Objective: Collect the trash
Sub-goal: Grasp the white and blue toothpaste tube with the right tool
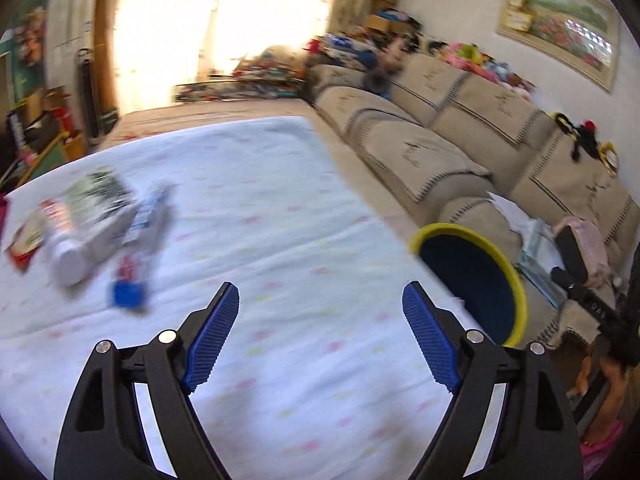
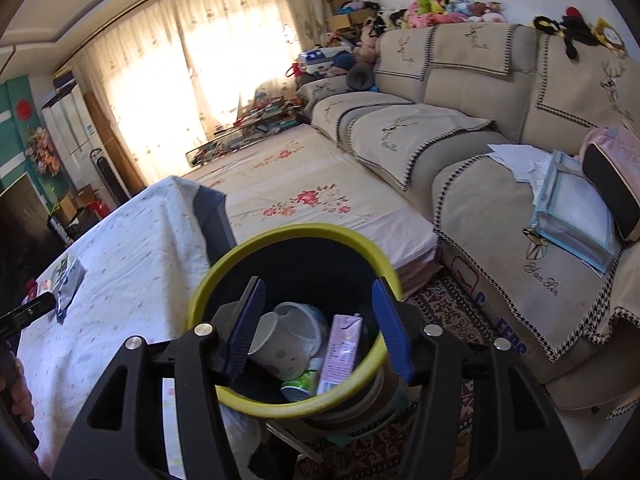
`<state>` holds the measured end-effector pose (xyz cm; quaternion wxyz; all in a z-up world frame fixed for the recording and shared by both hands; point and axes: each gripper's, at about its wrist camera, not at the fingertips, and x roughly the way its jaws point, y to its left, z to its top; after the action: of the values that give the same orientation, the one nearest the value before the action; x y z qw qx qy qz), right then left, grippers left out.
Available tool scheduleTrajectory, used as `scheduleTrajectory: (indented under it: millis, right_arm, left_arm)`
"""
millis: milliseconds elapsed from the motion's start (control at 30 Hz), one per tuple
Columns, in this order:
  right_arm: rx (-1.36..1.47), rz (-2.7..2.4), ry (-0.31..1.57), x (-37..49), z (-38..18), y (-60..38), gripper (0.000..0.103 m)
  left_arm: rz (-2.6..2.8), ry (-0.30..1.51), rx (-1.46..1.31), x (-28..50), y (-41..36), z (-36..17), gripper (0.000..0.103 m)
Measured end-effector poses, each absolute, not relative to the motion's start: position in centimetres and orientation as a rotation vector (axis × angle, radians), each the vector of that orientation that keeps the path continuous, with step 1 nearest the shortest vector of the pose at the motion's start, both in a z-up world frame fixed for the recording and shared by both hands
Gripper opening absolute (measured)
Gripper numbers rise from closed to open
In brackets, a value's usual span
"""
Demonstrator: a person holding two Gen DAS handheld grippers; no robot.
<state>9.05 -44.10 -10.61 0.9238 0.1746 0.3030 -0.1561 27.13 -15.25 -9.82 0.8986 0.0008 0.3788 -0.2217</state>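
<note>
Right wrist view: yellow-rimmed dark round trash bin [image 2: 294, 240] is sitting just off the table's near edge, already holding a white paper cup [image 2: 280, 344], a lilac drink carton [image 2: 342, 348] and a green-printed cup [image 2: 300, 386]. The right gripper [image 2: 320, 320] is hanging over the bin's mouth, jaws spread, carrying nothing. Remaining trash is lying in a blurred heap of wrappers and a white bottle [image 1: 84, 232] with a blue-capped piece [image 1: 128, 294] at the far left of the white dotted tablecloth [image 1: 280, 220], well apart from the bin. The left gripper [image 1: 320, 320] is hovering above bare cloth, jaws wide, empty. Risks, as I judge: motion blur is suggesting a fast swing, so overshooting the heap; loose wrappers slipping or the cloth getting pinched; the bottle rolling off the edge; the bin tipping if knocked.
</note>
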Motion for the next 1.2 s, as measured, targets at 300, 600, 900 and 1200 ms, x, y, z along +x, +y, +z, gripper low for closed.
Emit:
scheduleTrajectory:
  millis: [300,600,900,1200]
  right_arm:
    - [0.253,0.005,0.685,15.2,-9.3,-33.4,0.054]
    - [0.108,0.290,0.746,22.5,-7.5,-20.7,0.054]
    - [0.026,0.277,0.875,30.1,-9.9,-11.4,0.054]
    - [-0.011,0.225,0.942,33.4,-12.5,-7.3,0.054]
  left_arm:
    - [-0.218,0.773,-0.088,27.2,0.6,-12.0,0.083]
    - [-0.062,0.766,-0.077,26.9,5.8,-12.9,0.083]
    - [-0.035,0.808,-0.077,26.8,5.2,-13.5,0.084]
    - [-0.057,0.832,-0.097,27.1,5.0,-13.9,0.084]
